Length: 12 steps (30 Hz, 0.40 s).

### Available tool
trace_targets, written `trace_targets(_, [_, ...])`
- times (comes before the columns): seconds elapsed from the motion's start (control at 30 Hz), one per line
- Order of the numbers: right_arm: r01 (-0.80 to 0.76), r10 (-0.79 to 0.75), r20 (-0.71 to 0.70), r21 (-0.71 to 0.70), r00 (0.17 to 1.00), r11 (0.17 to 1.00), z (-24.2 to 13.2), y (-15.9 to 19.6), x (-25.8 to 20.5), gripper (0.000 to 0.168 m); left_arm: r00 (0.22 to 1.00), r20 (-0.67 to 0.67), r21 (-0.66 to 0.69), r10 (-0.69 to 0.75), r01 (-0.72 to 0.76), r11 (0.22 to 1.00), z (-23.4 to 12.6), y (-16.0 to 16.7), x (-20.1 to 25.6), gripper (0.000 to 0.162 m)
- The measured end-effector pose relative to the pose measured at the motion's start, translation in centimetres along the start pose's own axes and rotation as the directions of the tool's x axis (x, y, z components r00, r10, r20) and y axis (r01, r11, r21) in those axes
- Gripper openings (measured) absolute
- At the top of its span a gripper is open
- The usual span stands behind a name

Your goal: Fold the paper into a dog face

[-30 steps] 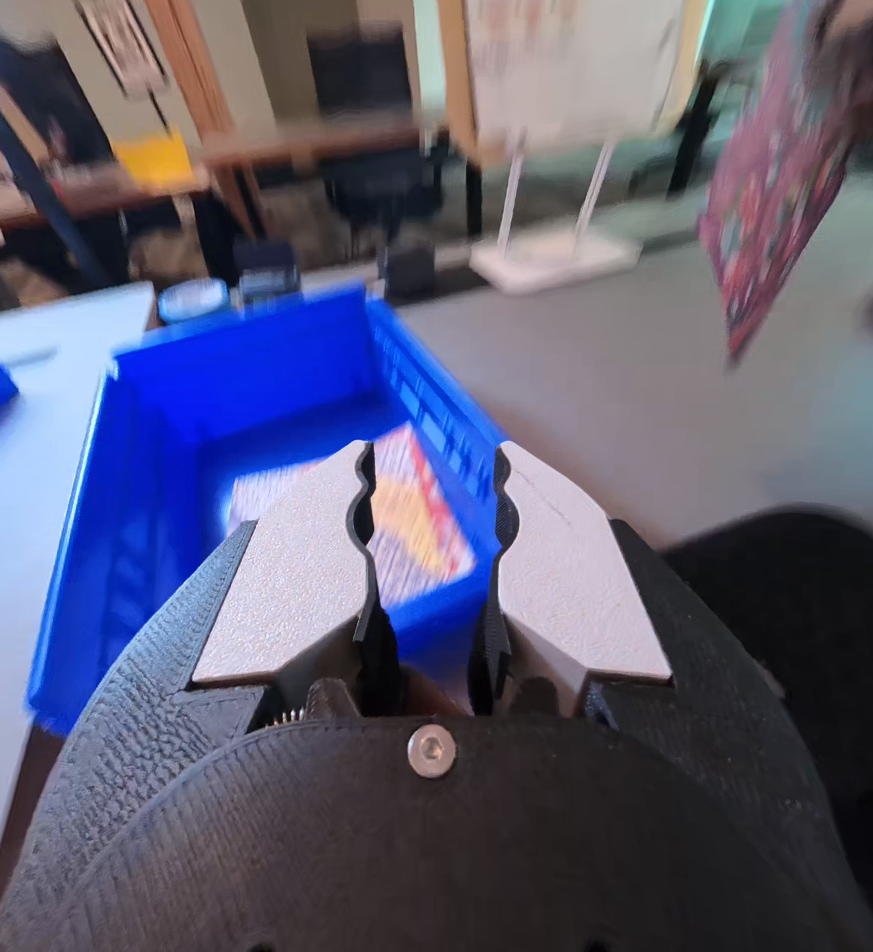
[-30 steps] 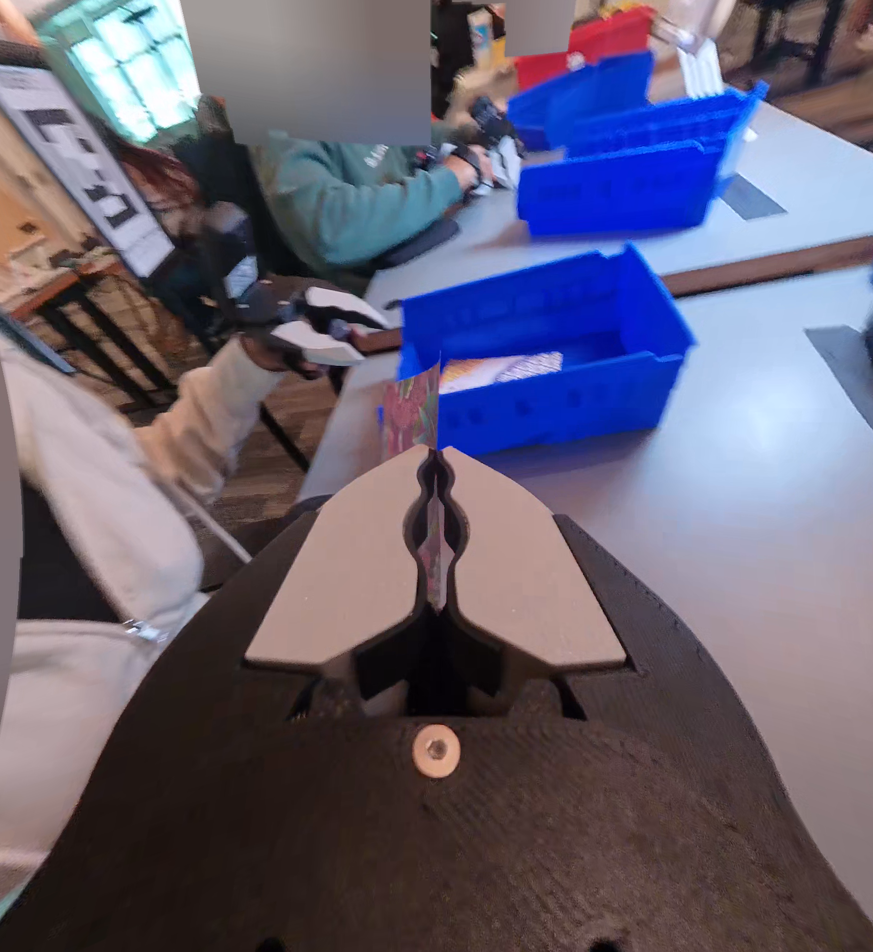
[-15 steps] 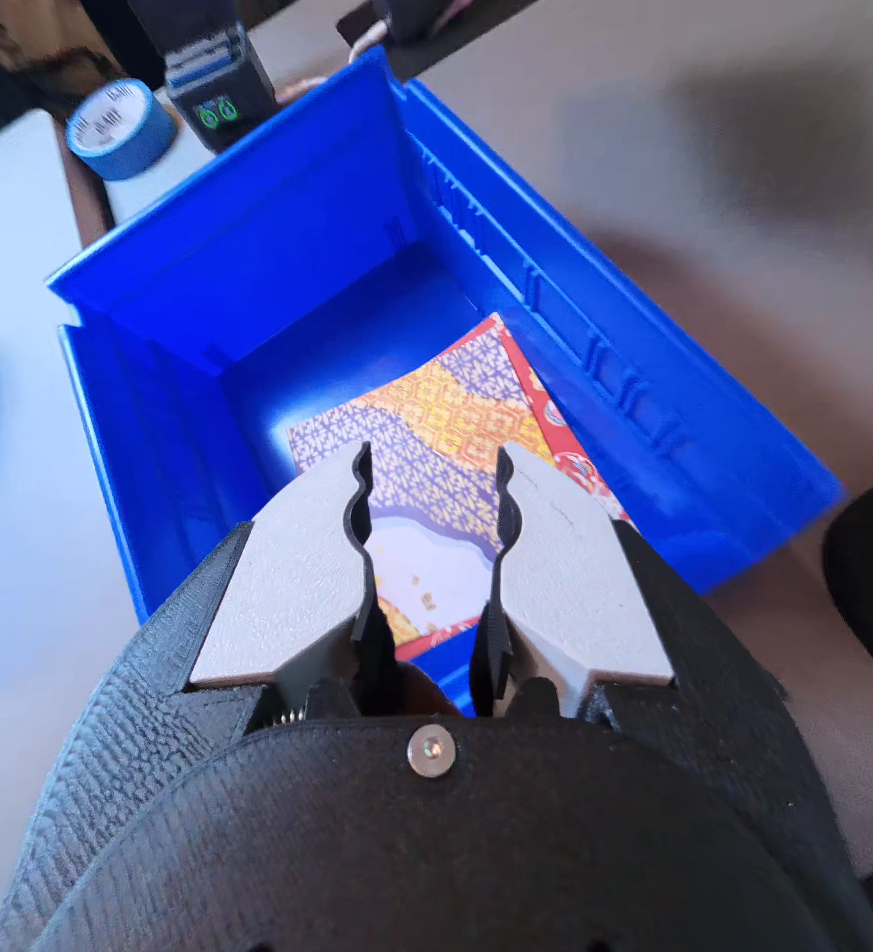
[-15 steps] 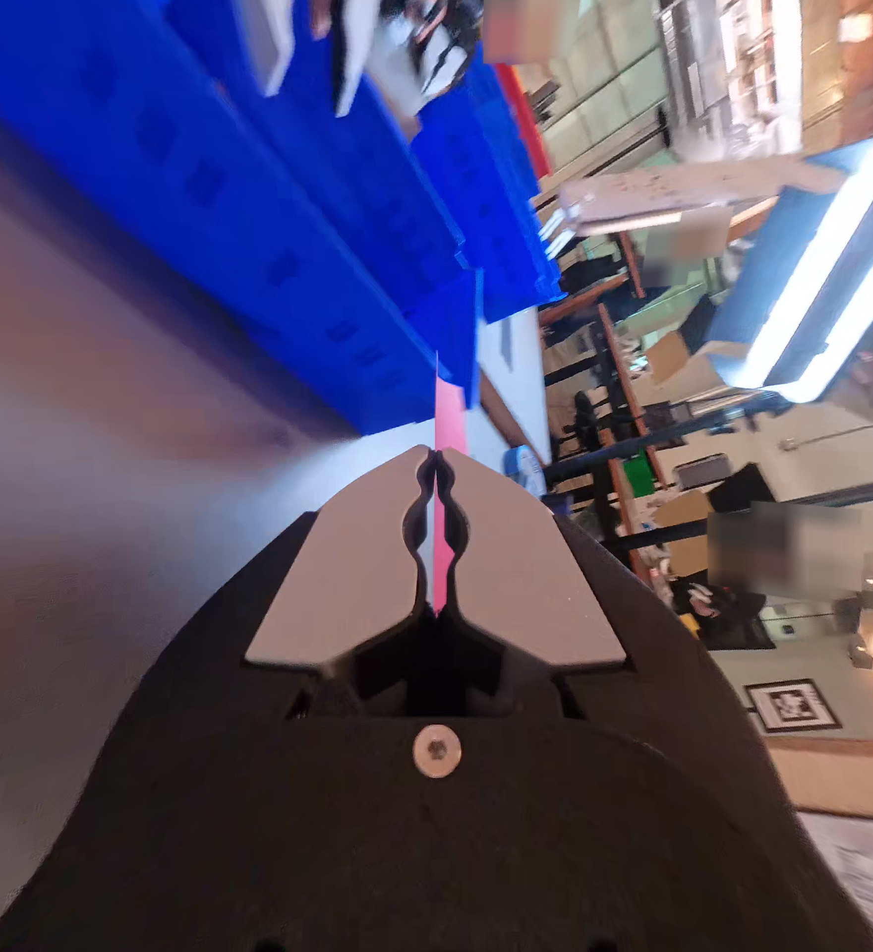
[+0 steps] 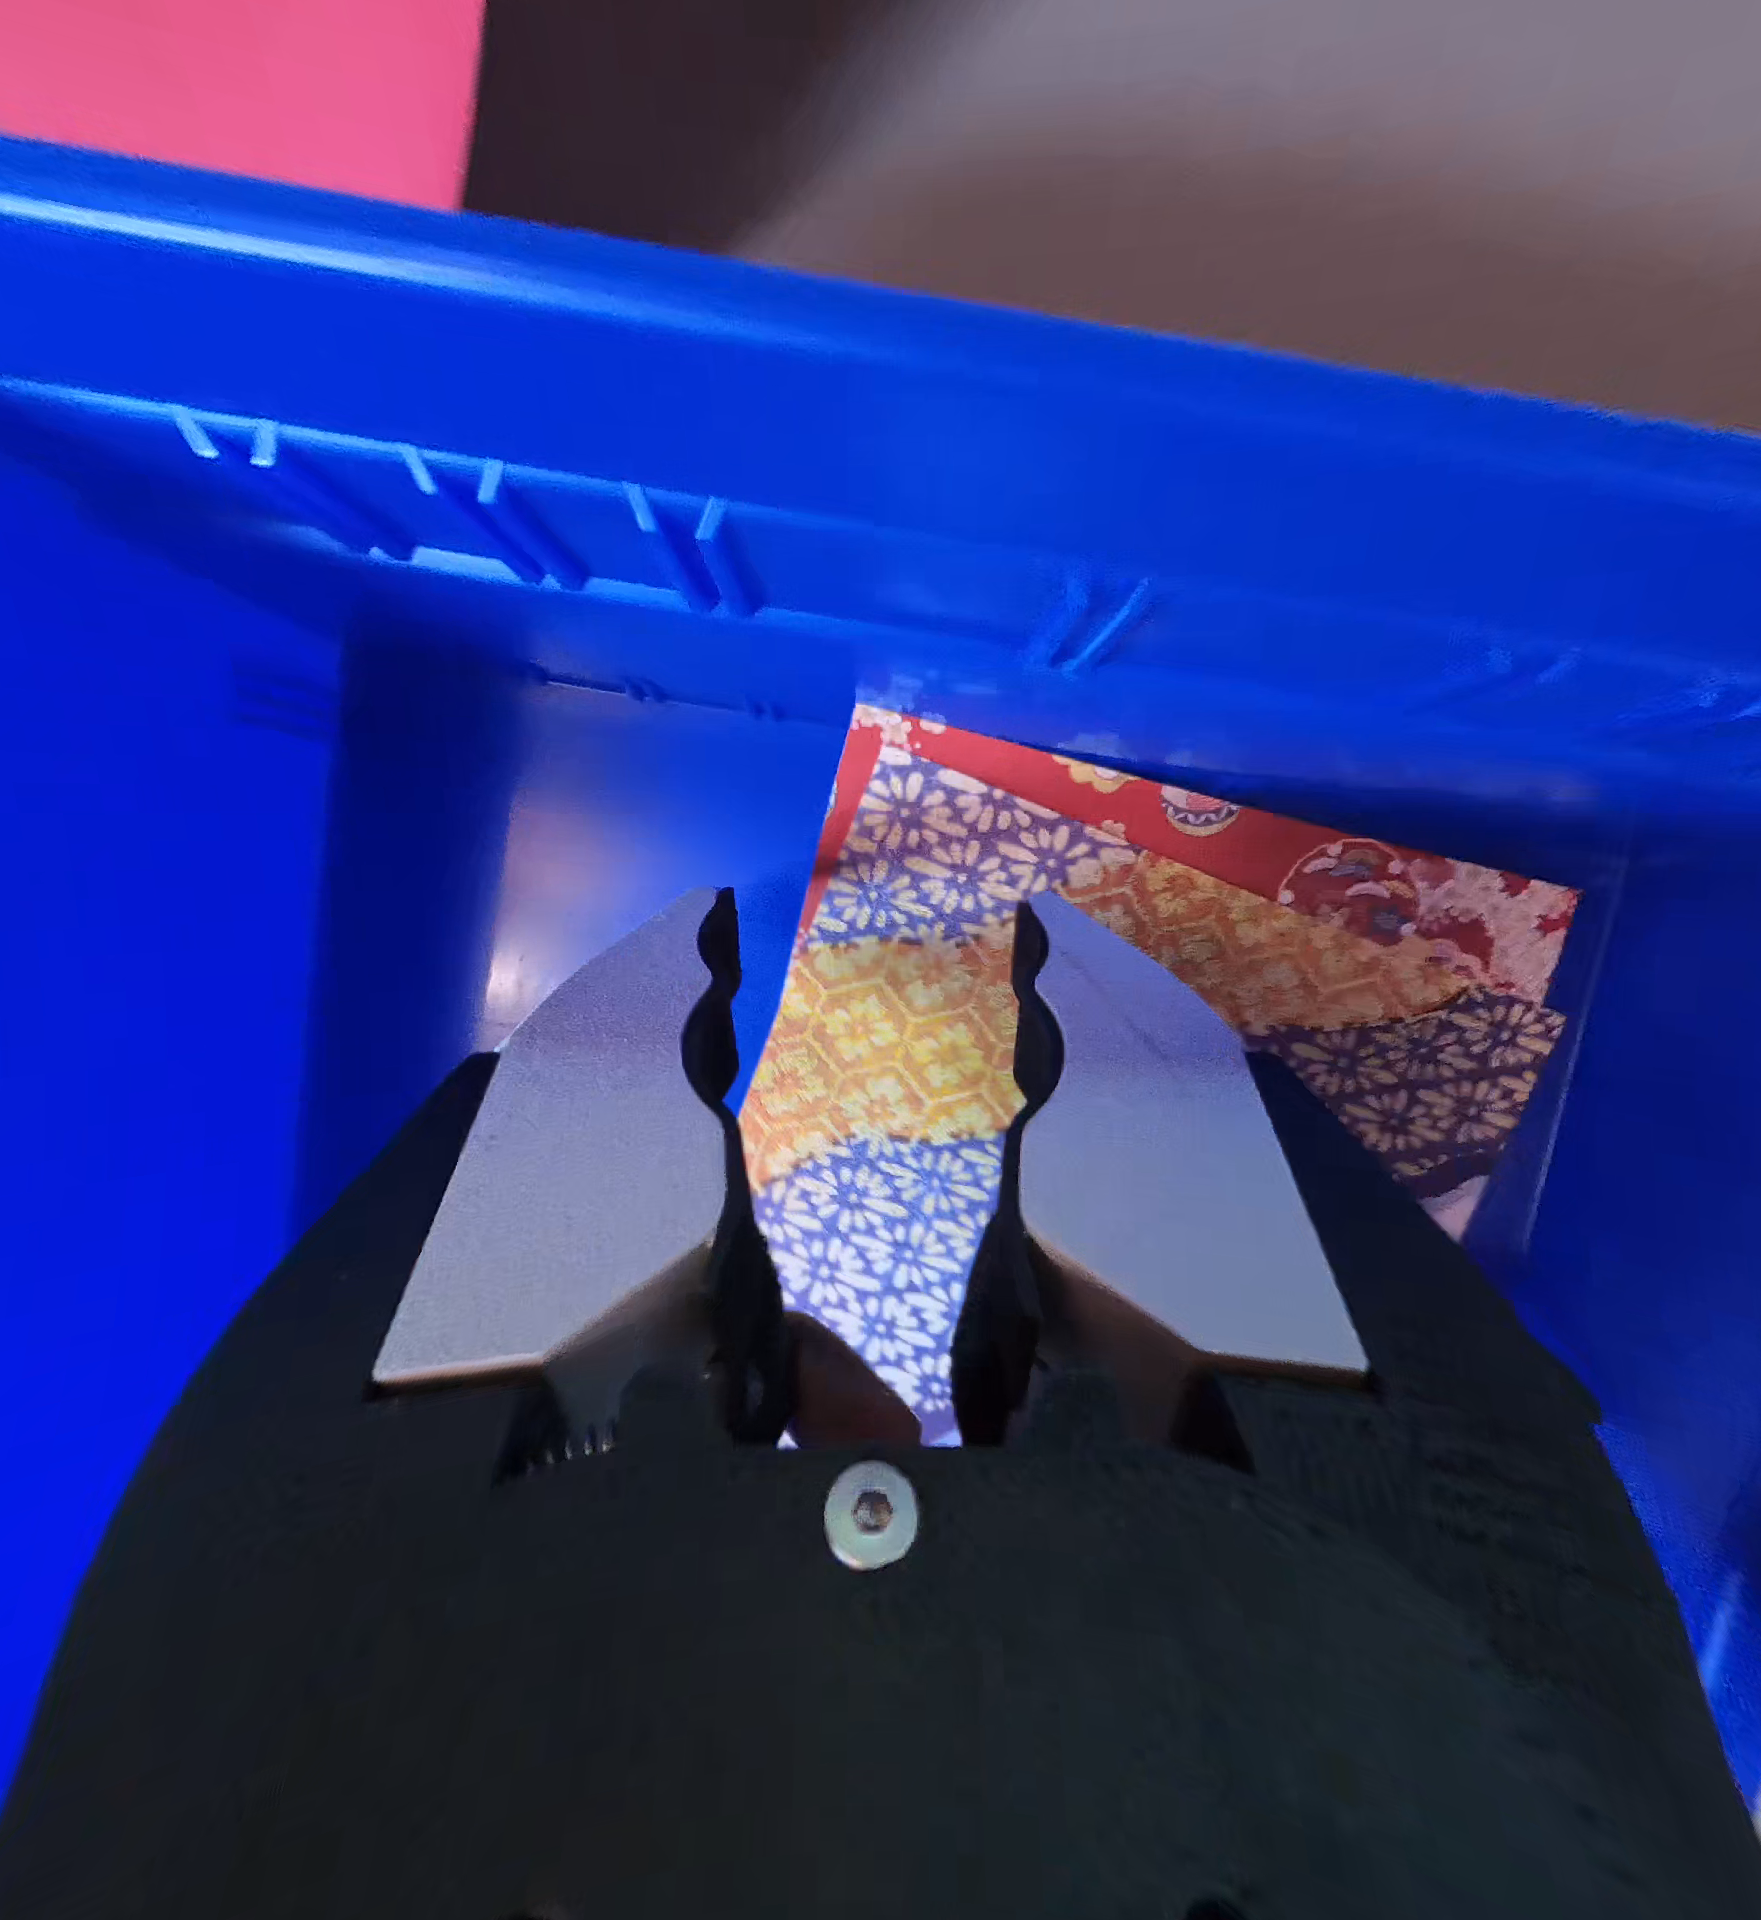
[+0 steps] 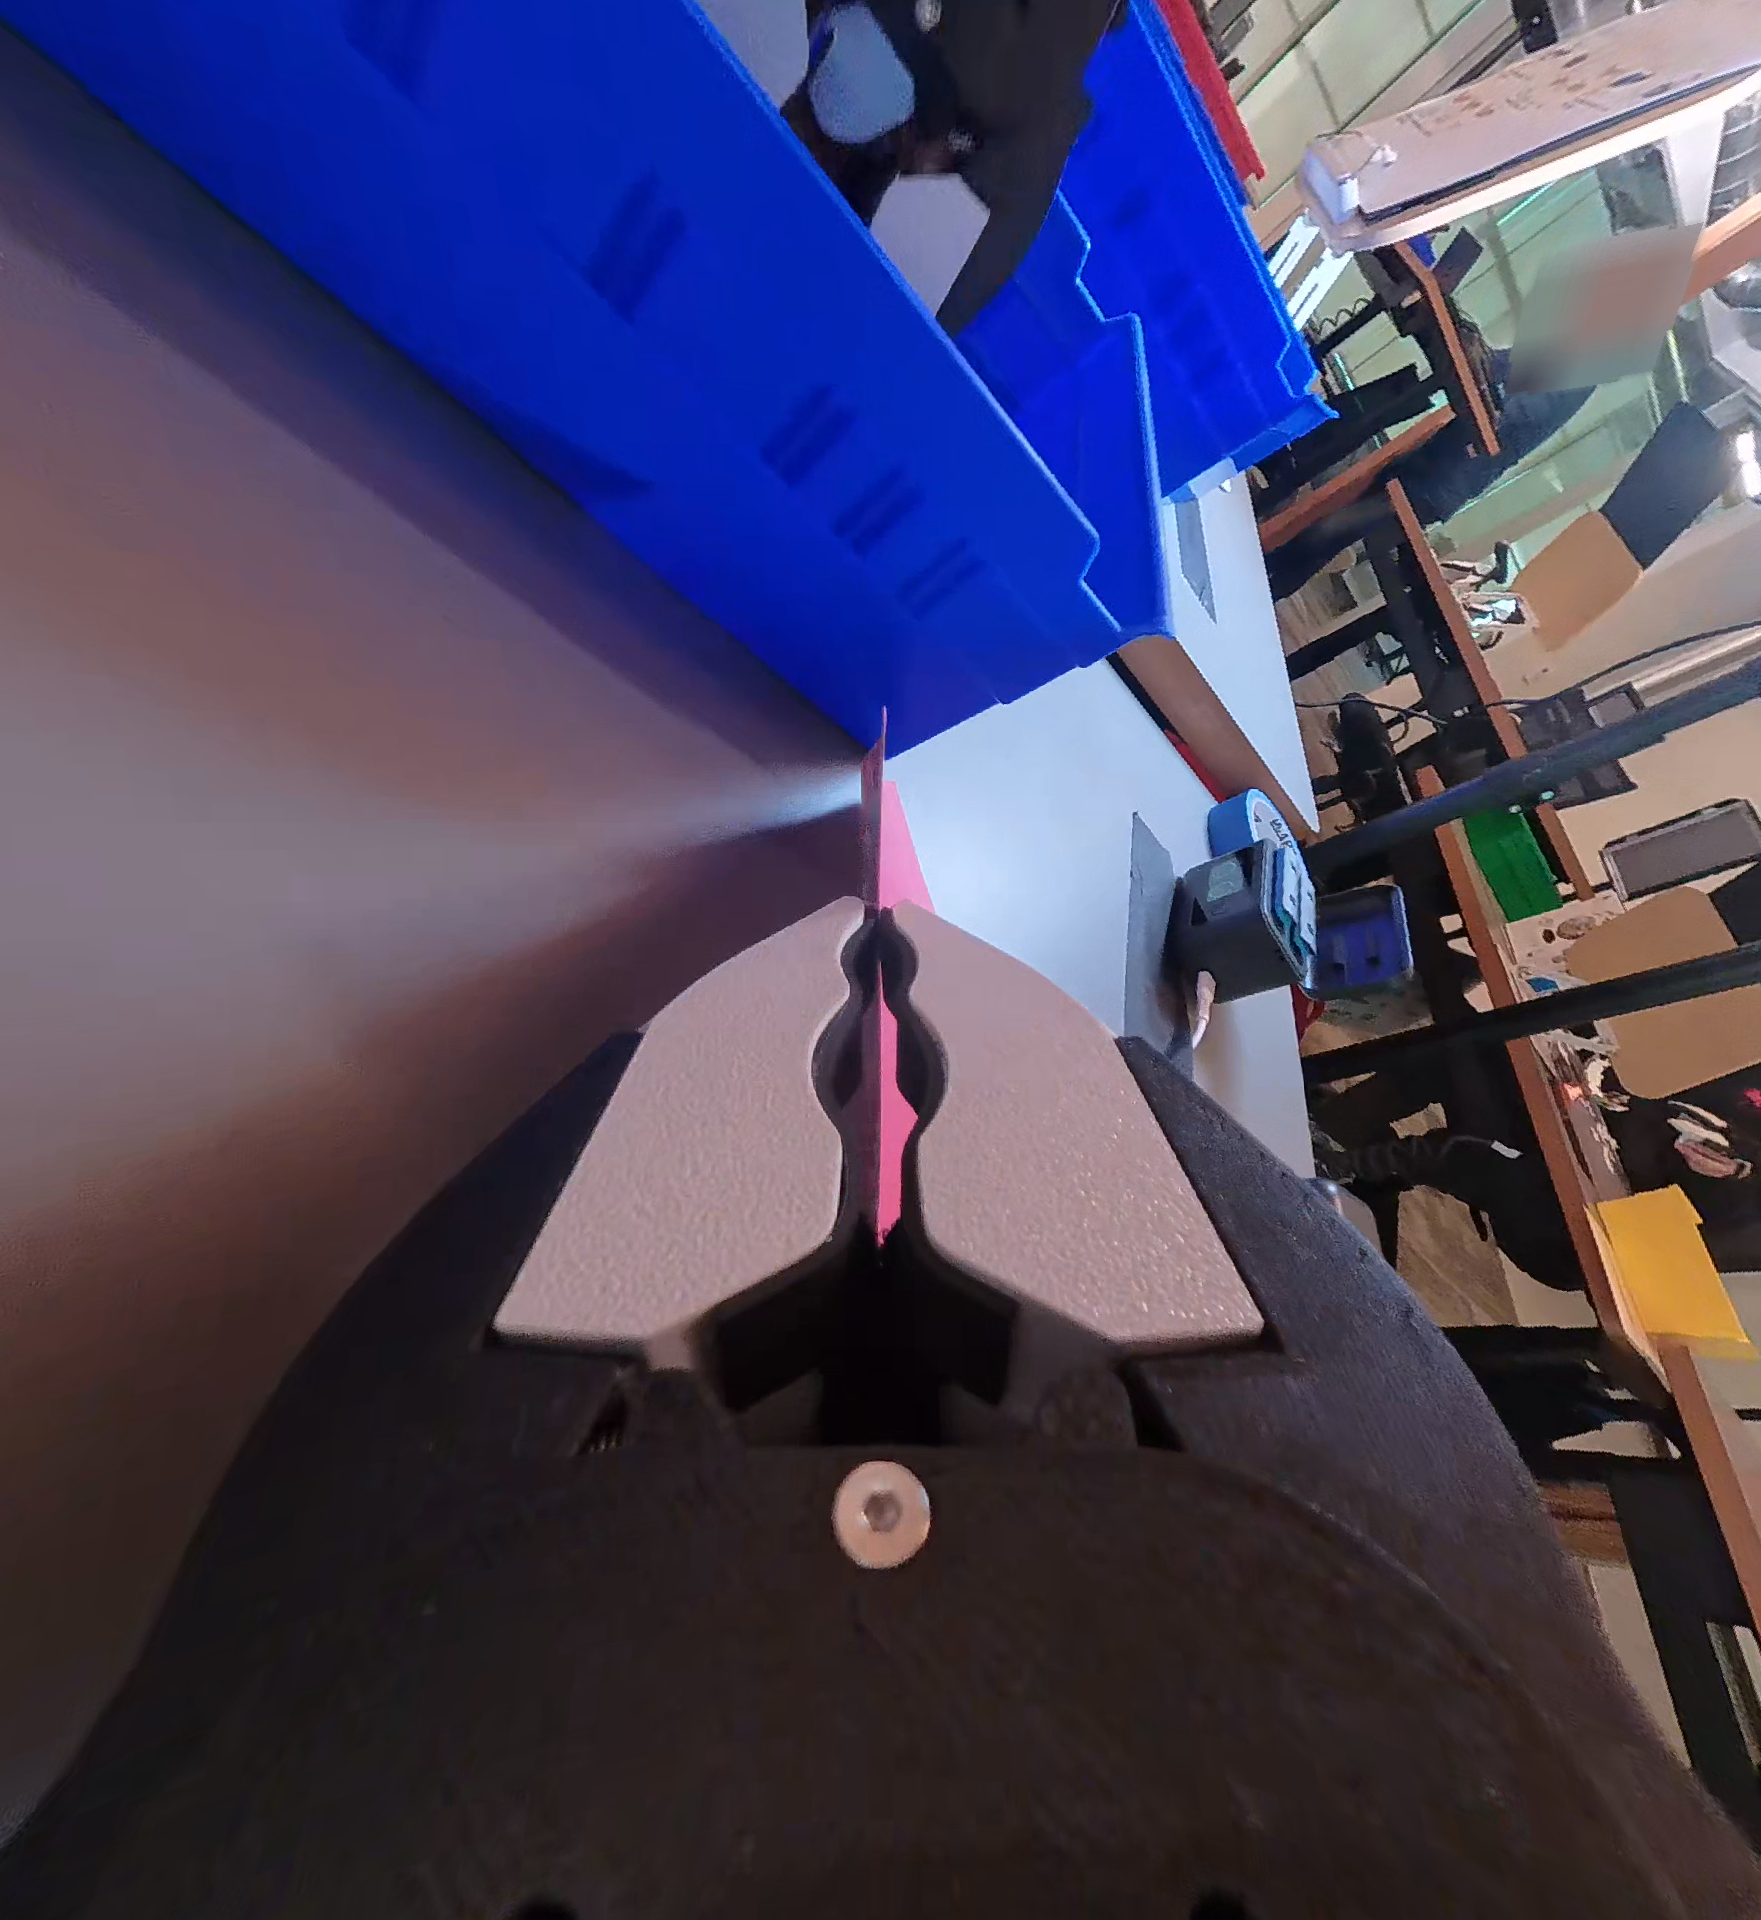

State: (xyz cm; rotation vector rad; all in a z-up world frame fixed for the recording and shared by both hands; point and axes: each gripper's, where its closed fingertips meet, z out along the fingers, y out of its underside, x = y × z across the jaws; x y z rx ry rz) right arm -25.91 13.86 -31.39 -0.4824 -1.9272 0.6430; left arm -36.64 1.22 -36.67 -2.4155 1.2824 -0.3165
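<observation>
My left gripper (image 5: 871, 914) is open and reaches down inside a blue bin (image 5: 855, 416), just over a stack of patterned origami sheets (image 5: 897, 1039) on its floor. The top sheet is purple, orange and red with flower prints. My right gripper (image 6: 881, 912) is shut on a pink sheet of paper (image 6: 888, 1091), held edge-on, its tip near the bin's outer corner (image 6: 959, 623). That pink sheet also shows beyond the bin's far wall in the left wrist view (image 5: 232, 94). The left gripper (image 6: 917, 197) shows inside the bin in the right wrist view.
The grey table (image 6: 336, 831) runs beside the bin. More blue bins (image 6: 1198, 291) stand behind it. A roll of blue tape (image 6: 1255, 821) and a dark small device (image 6: 1240, 925) sit on the table farther off. Desks and boxes fill the room behind. Some 20 centimeters of space lies between my two pairs of fingers.
My left gripper has dropped into the bin, close over the patterned sheets, still open. My right gripper has turned on its side and brought the pink sheet down beside the bin.
</observation>
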Motion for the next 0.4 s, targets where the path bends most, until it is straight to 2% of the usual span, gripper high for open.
trace_targets(0.03, [0.003, -0.003, -0.005, -0.003, 1.000, 1.000, -0.3, -0.1, 0.1, 0.000, 1.000, -0.027, -0.004, 0.009, -0.009, 1.000, 0.4, 0.1, -0.1, 0.051])
trace_targets(0.1, [0.014, -0.015, -0.013, -0.012, 1.000, 1.000, -0.8, -0.2, 0.2, 0.000, 0.996, -0.093, -0.007, 0.015, -0.015, 1.000, 0.9, 0.3, 0.2, 0.047])
trace_targets(0.17, [0.024, -0.024, -0.017, -0.017, 1.000, 1.000, -1.2, -0.4, 0.4, 0.000, 0.991, -0.135, -0.024, 0.011, -0.014, 1.000, 1.1, 0.7, 0.5, 0.035])
trace_targets(0.33, [0.031, -0.031, -0.040, -0.015, 0.999, 0.999, -1.8, -1.0, 1.0, 0.000, 0.989, -0.145, -0.045, 0.032, -0.039, 0.998, 0.4, 0.9, 1.0, 0.003])
trace_targets(0.4, [0.026, -0.026, -0.045, -0.003, 0.999, 1.000, -1.8, -1.5, 1.2, 0.000, 0.989, -0.137, -0.030, 0.046, -0.051, 0.998, -0.2, 0.7, 1.3, 0.001])
